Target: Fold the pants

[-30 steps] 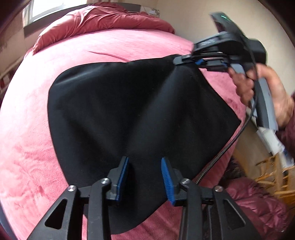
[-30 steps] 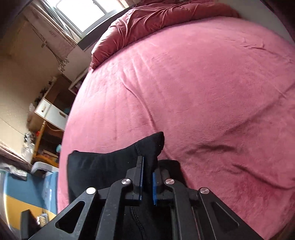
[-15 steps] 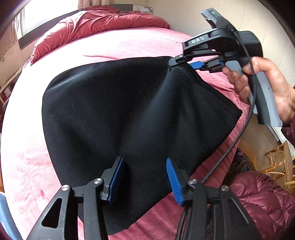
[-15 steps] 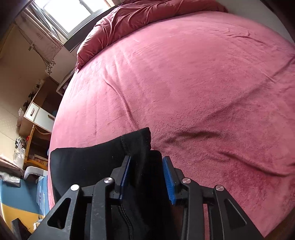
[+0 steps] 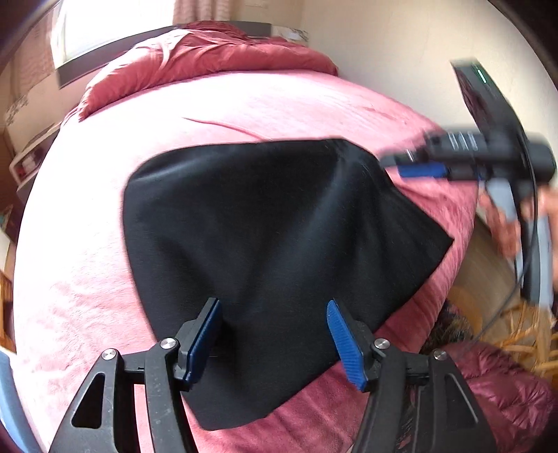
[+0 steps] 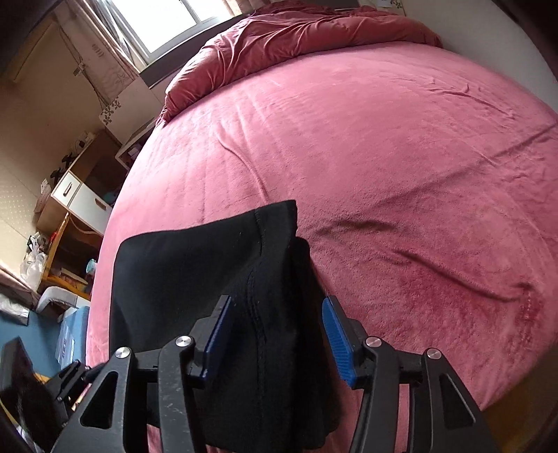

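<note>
Black pants (image 5: 265, 223) lie folded on the pink bed cover (image 5: 87, 244), near its front edge. My left gripper (image 5: 275, 336) hovers over their near edge. Its jaws are opening; the cloth lies below and between the blue pads (image 5: 205, 334), which do not press it. In the left wrist view my right gripper (image 5: 397, 163) is blurred, just off the pants' far right corner, held by a hand (image 5: 505, 226). In the right wrist view a raised fold of the pants (image 6: 209, 265) sits between the opening jaws of my right gripper (image 6: 277, 343), unpinched.
A red duvet (image 6: 296, 38) is bunched at the head of the bed under a window (image 6: 167, 21). A bedside cabinet (image 6: 80, 195) and clutter stand left of the bed. A wicker chair (image 5: 523, 331) and a maroon padded jacket (image 5: 505, 386) are at the right.
Both grippers have opened. The right one let go of the pants' corner and drew back to the right; the corner has dropped onto the bed.
</note>
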Available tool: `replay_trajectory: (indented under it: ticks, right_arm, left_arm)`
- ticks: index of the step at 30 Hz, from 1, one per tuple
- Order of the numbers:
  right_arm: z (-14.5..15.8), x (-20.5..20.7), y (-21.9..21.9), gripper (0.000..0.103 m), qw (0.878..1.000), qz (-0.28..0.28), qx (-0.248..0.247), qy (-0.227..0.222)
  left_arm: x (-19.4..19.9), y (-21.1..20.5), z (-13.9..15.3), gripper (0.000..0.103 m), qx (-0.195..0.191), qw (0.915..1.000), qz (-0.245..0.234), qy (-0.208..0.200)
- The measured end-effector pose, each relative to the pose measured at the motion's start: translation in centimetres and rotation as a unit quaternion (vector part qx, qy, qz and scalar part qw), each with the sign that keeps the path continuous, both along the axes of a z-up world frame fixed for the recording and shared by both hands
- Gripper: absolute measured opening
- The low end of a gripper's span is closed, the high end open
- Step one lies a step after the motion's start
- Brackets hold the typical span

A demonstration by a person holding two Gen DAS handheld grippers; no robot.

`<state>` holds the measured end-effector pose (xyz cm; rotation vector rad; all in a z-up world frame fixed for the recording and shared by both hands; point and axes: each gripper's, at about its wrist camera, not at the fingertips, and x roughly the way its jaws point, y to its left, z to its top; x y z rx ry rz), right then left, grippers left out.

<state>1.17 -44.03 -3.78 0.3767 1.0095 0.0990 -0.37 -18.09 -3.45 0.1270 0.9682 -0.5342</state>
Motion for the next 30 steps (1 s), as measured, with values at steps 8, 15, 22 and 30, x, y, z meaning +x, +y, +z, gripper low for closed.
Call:
replay_trajectory:
  ticks: [8, 15, 22, 30]
  right_arm:
    - [-2.2, -1.4, 0.8, 0.057, 1.0, 0.001, 0.011, 0.024]
    - [-3.8, -2.2, 1.6, 0.051, 0.999, 0.014, -0.017, 0.038]
    - [-4.6, -2.7, 2.3, 0.049, 0.997, 0.024, -0.054, 0.041]
    - [-7.1, -3.2, 0.3, 0.054, 0.999, 0.006, -0.008, 0.044]
  left_arm:
    - [5.5, 9.5, 0.5, 0.063, -0.1, 0.9816, 0.15, 0.062]
    - [11.0, 13.8, -0.8, 0.077, -0.164, 0.9593, 0.191, 0.127]
    - [14.8, 11.8, -2.3, 0.077, -0.183, 0.9518, 0.183, 0.164]
    - [17.4, 9.2, -5.8, 0.055, -0.12, 0.957, 0.196, 0.177]
